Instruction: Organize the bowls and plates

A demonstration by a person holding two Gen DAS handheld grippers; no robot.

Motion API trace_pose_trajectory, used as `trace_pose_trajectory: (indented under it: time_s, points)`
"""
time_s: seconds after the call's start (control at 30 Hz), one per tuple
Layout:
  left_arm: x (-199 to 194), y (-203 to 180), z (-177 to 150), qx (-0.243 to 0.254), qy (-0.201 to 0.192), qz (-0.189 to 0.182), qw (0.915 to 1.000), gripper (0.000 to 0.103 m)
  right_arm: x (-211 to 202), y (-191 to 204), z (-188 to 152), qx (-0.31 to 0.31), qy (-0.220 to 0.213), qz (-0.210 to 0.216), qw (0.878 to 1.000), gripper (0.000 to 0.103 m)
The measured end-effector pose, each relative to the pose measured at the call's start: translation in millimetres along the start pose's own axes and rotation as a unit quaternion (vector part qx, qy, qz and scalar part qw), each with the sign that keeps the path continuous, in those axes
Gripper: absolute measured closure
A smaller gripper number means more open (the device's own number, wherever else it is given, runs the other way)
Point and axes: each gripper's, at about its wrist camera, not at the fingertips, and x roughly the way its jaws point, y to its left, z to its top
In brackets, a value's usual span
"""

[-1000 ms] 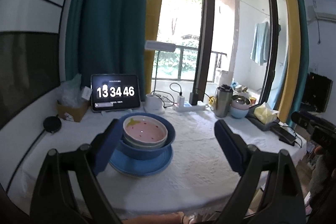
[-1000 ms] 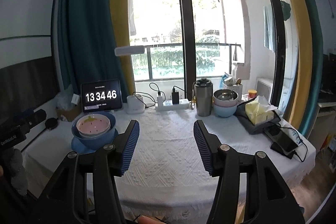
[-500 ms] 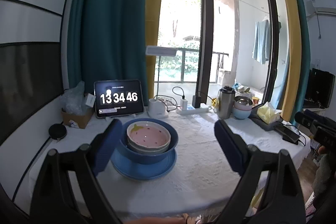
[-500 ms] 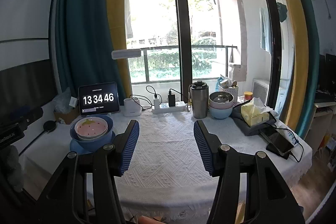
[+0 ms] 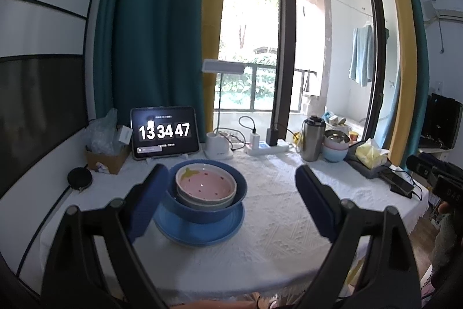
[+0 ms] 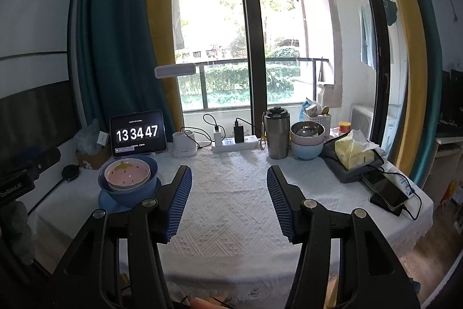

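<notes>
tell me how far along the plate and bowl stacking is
Done: the pink bowl nests in the blue bowl on the blue plate. In hand: nothing; left claw and right claw are open. Possibly left: the bowl stack by the flask.

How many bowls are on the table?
5, as far as I can see. A pink bowl sits inside a grey-white one within a blue bowl. Back right, a metal bowl tops a pink-and-blue bowl; more may be nested unseen.
</notes>
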Motion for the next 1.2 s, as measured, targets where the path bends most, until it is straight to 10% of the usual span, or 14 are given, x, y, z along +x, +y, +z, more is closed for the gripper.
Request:
trace_pose_trajectory:
  time_s: [1.2]
  points:
    - [1.0,-4.2,-5.6,0.005,0.007,0.0,1.0,0.013,2.4,2.4,-0.2,-0.003,0.003,0.001,1.0,0.046]
